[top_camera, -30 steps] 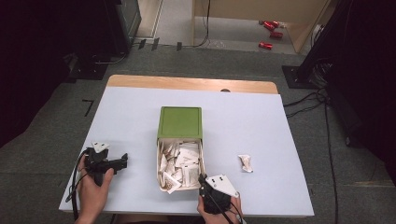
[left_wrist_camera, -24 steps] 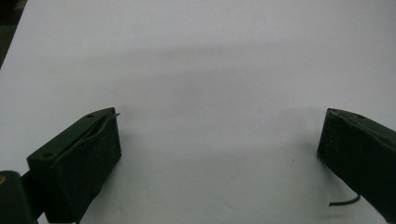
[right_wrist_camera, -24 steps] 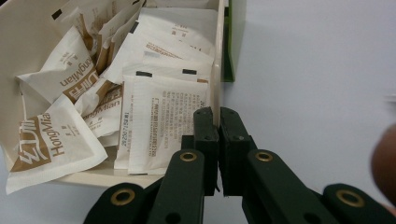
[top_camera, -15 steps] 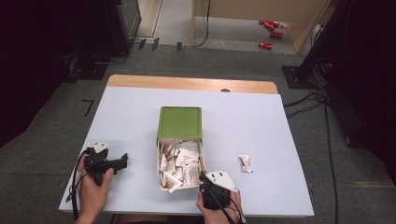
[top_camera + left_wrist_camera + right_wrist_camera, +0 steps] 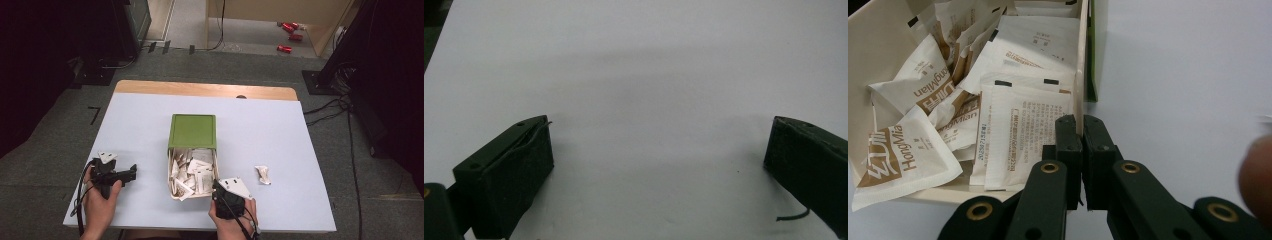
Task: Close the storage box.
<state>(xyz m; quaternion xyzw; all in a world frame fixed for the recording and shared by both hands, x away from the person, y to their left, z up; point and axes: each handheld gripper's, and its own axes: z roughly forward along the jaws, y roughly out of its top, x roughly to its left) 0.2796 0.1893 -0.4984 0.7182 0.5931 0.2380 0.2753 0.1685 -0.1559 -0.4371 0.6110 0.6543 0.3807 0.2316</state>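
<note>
I have the right tongs (image 5: 1082,131) drawn together at the near right corner of the open box (image 5: 172,189), their jaws pinched on the box's thin right wall as far as the right gripper view lets me judge: one jaw sits inside, against the printed sachet (image 5: 1020,140) lying flat there, and the other outside over the bare table (image 5: 140,115). I read this as a steadying grip on the box rather than a pick, since no sachet sits between the jaws. The box lies near the middle of the table, toward the near edge, with its green lid (image 5: 193,131) slid back over the far half so the near half is open, which is why the heap of white and brown sachets (image 5: 913,100) is within reach from my side.

My left tongs (image 5: 131,173) are spread wide and hold nothing; in the left gripper view there is only plain table between the two jaws. I keep them parked near the near left corner of the table, well apart from the box, pointing toward it, so they can come in once the box is held firm.

One loose sachet (image 5: 263,174) lies on the table to the right of the box, toward the near right part of the table and apart from everything else. I judge the work in hand to be taking sachets out one at a time, with that one already out.
</note>
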